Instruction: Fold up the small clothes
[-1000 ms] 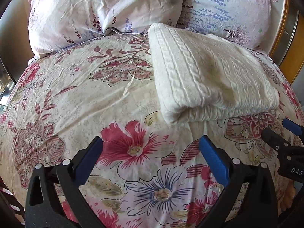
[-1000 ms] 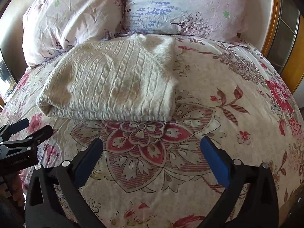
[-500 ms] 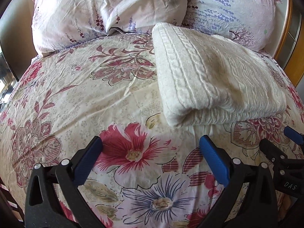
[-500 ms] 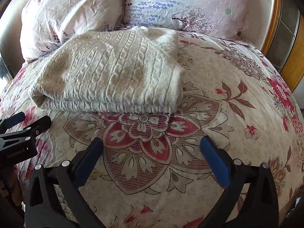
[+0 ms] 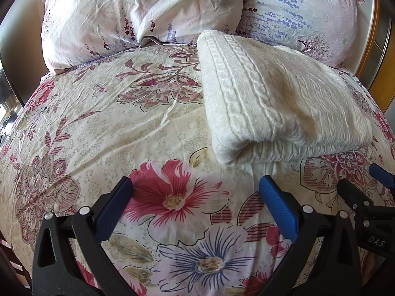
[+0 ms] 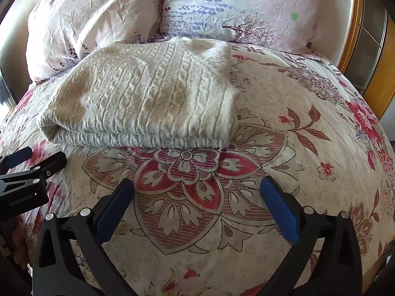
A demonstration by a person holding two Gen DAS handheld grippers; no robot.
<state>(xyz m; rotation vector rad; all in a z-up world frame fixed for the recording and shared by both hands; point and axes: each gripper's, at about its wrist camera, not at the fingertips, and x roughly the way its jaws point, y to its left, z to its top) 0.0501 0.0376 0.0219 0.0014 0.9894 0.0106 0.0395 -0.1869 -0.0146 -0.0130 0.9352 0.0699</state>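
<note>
A cream cable-knit sweater (image 5: 276, 98) lies folded into a thick rectangle on the floral bedspread (image 5: 111, 128). It also shows in the right wrist view (image 6: 153, 98), up and to the left. My left gripper (image 5: 196, 187) is open and empty, hovering over the bedspread just in front of the sweater's near left corner. My right gripper (image 6: 197, 188) is open and empty, in front of the sweater's near right part. Each gripper shows at the edge of the other's view: the right one (image 5: 365, 197) and the left one (image 6: 32, 165).
Two floral pillows (image 5: 138, 12) (image 6: 246, 7) lean at the head of the bed behind the sweater. A wooden frame with glass panes (image 6: 370, 49) stands at the right. The bedspread (image 6: 308, 123) stretches right of the sweater.
Both grippers have moved forward a little toward the sweater, which now looks larger and nearer. Both stay open and the sweater has not moved.
</note>
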